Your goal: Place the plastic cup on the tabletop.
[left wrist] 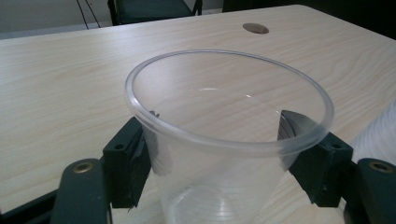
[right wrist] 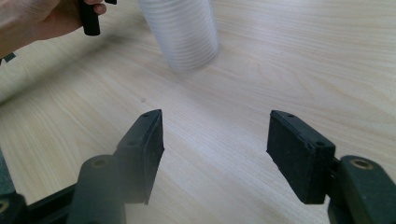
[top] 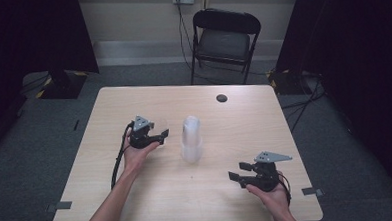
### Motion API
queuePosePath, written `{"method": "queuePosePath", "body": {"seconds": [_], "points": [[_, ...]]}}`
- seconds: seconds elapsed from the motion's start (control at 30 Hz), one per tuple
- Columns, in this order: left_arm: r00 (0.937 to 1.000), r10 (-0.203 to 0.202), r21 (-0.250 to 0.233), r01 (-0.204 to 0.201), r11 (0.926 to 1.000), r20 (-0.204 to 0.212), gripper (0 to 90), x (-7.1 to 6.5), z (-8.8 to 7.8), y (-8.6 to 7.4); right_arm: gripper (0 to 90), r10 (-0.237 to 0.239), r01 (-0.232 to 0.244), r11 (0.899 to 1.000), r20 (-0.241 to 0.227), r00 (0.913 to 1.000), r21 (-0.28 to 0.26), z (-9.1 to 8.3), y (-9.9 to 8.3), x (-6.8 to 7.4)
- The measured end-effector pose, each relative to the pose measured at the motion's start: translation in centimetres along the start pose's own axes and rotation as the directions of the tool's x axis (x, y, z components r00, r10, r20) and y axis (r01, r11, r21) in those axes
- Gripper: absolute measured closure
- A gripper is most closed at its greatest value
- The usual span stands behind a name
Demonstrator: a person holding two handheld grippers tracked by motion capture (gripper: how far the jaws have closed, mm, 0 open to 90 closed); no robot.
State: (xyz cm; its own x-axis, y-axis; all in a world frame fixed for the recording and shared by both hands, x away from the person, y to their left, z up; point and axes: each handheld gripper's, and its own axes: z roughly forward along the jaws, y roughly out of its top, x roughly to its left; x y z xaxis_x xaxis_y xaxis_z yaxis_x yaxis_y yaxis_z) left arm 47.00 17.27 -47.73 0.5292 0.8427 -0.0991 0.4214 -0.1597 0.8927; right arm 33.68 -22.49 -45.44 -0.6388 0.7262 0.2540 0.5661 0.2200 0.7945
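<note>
two black jaws of the left gripper [left wrist: 219, 172] stood on either side of a clear plastic cup [left wrist: 224, 140], which sat upright between them with its rim up. whether the pads pressed on the cup's wall or stood just off it could not be told: the right pad looked to meet the wall under the rim, and the left pad stood very near it. the cup was empty; the wood grain of the table [left wrist: 56, 84] showed straight through it.

seen from the high view, that single cup [top: 160, 126] was faint at the tips of the left gripper [top: 161, 137], left of a stack of nested plastic cups [top: 191, 139] standing at the middle of the table [top: 138, 203]. the stack stood upright, mouths down as far as could be judged, and nothing could be seen inside it.

the right gripper [top: 237, 171] lay low near the front right of the table, well apart from the stack, its jaws spread wide with nothing between them; in the right gripper view the bare tabletop [right wrist: 280, 70] showed between its pads [right wrist: 299, 154], with the stack [right wrist: 184, 32] beyond.

by my reading, one cup had been taken off the stack and was being set down beside it. the rest of the stack was yet to be separated, and no other single cups stood on the table.
</note>
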Motion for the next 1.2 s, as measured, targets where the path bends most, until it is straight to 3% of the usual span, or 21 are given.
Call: {"method": "queuePosePath", "body": {"seconds": [0.1,0.23,0.3,0.4,0.6,0.93,1.2], "points": [[0.9999,0.011,0.014,-0.012,0.9998,0.005,28.1,-0.1,0.1,-0.1,36.3,0.0,0.0,1.0,0.001,1.0,-0.001,0.0,0.0,0.0],[0.9999,-0.008,0.033,0.008,0.9994,0.008,22.5,-0.1,0.1,-0.2,36.3,0.0,0.0,1.0,0.0,1.0,-0.002,-0.1,0.0,0.0],[0.9998,0.02,0.04,-0.02,0.999,0.001,22.4,-0.1,0.0,-0.1,36.2,0.0,0.0,1.0,0.0,1.0,-0.003,0.0,0.0,0.0],[0.9999,0.003,0.048,-0.004,0.9989,0.011,19.4,-0.1,0.0,-0.1,36.2,0.001,-0.001,1.0,0.0,1.0,-0.003,0.0,0.0,0.1],[0.9993,0.036,0.096,-0.036,0.9947,0.008,15.8,-0.1,-0.1,-0.4,36.1,0.003,-0.003,1.0,0.0,1.0,-0.006,-0.1,0.0,0.1],[0.9994,0.033,0.084,-0.032,0.996,-0.012,15.8,0.3,-1.8,-0.3,35.7,0.003,-0.003,1.0,0.01,0.9999,-0.009,-0.2,0.0,-0.1],[0.9999,0.008,0.101,-0.01,0.9949,0.012,15.8,0.7,-3.1,-0.7,35.6,0.009,-0.009,1.0,0.008,0.9999,-0.012,-0.3,0.1,0.0]]}}
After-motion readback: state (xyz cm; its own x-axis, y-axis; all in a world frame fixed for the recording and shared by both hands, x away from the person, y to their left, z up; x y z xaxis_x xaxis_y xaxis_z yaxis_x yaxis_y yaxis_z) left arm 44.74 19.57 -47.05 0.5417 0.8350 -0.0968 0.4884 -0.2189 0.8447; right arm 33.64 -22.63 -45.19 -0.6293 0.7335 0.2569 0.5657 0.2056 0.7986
